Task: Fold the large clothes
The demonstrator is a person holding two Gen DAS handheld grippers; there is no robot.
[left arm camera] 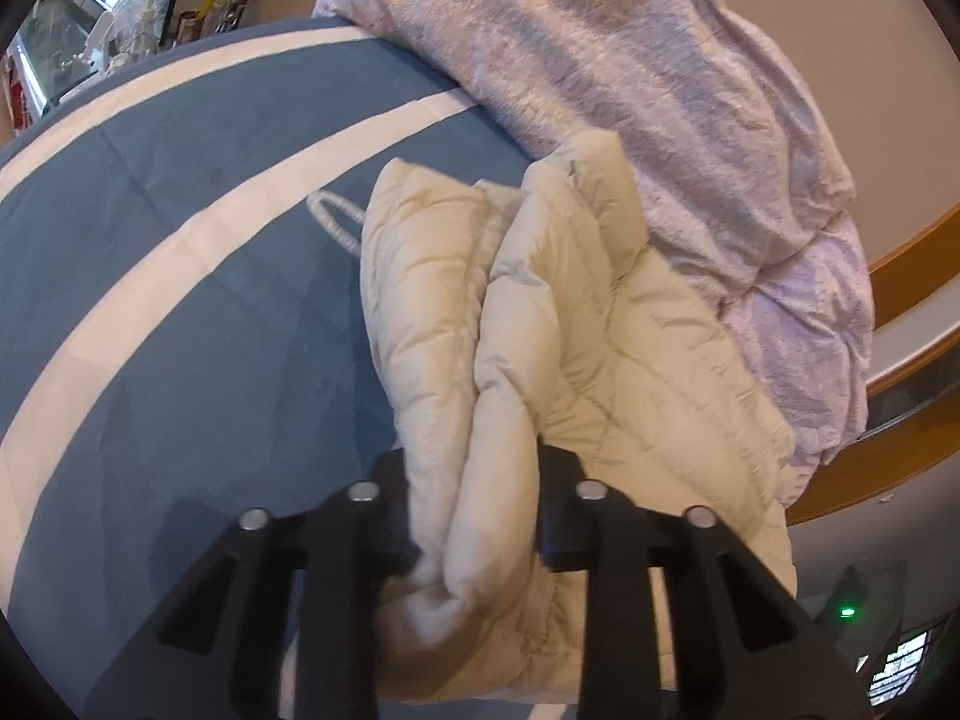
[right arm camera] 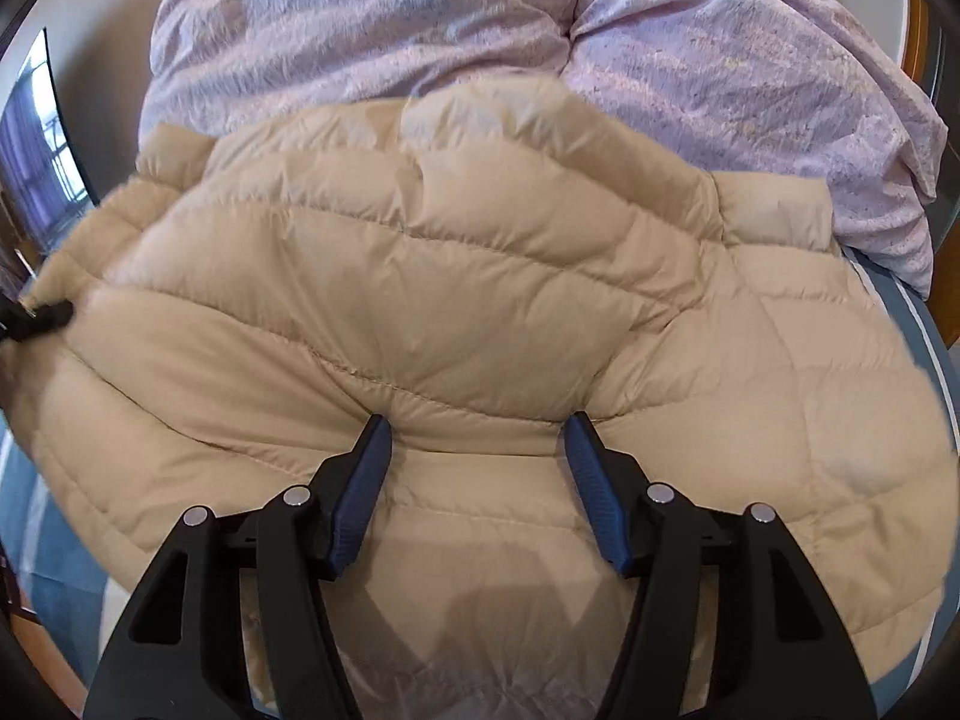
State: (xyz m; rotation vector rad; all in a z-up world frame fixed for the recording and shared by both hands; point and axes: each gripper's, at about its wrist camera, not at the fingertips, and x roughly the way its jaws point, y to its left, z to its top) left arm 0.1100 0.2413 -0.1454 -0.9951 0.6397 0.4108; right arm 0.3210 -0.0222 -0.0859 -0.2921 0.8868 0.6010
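Note:
A cream quilted puffer jacket (right arm camera: 456, 300) lies on a blue bedspread with white stripes (left arm camera: 180, 276). My left gripper (left arm camera: 474, 516) is shut on a bunched fold at the jacket's edge (left arm camera: 468, 420), with thick padded layers squeezed between its black fingers. My right gripper (right arm camera: 477, 450) is open, its blue-padded fingers (right arm camera: 360, 498) spread wide and resting on the jacket's middle, holding nothing. The left gripper's tip also shows in the right wrist view (right arm camera: 42, 315), at the jacket's far left edge.
A crumpled lilac duvet (right arm camera: 480, 42) is heaped behind the jacket against the wall and also shows in the left wrist view (left arm camera: 660, 120). A wooden bed frame (left arm camera: 888, 456) runs along the right. Cluttered shelves (left arm camera: 120, 42) stand beyond the bed's far corner.

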